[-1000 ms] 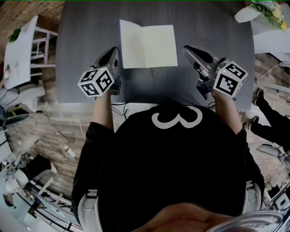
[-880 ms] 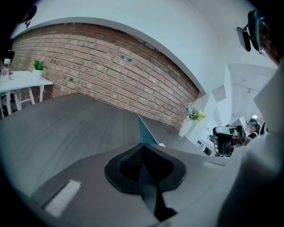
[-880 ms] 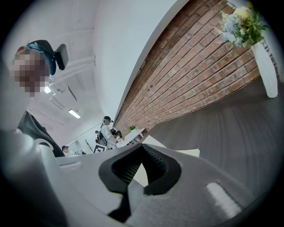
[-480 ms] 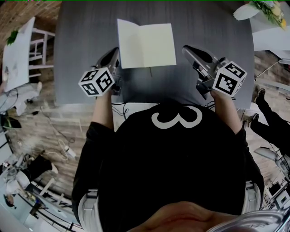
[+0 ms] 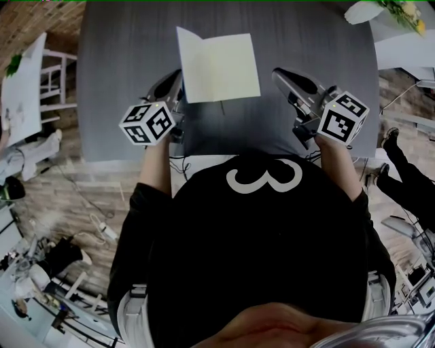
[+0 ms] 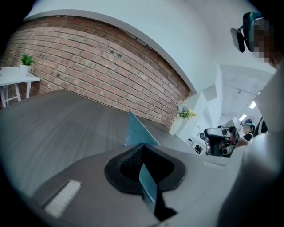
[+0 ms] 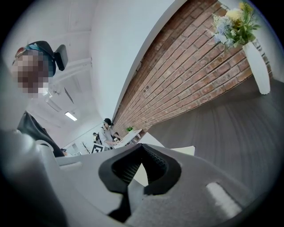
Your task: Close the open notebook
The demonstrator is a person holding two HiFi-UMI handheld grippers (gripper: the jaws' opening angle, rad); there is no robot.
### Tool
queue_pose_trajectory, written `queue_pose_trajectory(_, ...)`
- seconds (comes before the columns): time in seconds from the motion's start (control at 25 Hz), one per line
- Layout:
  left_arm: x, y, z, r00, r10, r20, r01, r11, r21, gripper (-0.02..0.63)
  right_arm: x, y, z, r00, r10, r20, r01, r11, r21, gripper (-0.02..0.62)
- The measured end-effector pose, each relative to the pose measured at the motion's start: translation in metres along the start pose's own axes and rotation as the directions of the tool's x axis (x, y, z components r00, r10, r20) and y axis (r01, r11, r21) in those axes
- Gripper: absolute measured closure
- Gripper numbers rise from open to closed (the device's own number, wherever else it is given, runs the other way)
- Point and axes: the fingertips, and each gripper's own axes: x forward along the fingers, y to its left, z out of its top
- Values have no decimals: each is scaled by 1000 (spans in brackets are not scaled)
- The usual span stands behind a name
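Note:
The open notebook lies with pale blank pages on the grey table. My left gripper is at the notebook's left edge. In the left gripper view its jaws are shut with a thin sheet running between them. A corner of the notebook's left leaf stands up just past the tips. My right gripper sits right of the notebook, apart from its edge. Its jaws are shut and hold nothing, and the notebook page shows beyond them.
A white vase of flowers stands at the table's back right corner and appears as the vase in the right gripper view. A white side table stands off to the left. A person is at the right, and the brick wall lies behind.
The left gripper has edged right onto the notebook's left edge. The left leaf looks narrower now, its edge raised. The right gripper has hardly moved.

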Motion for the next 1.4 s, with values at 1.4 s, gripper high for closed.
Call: queue_pose_trajectory(1.4, 75, -40, -66, 961, -84, -264, 128, 980, 153, 591, -16, -30, -14, 996, -90, 27, 87, 993, 75, 594)
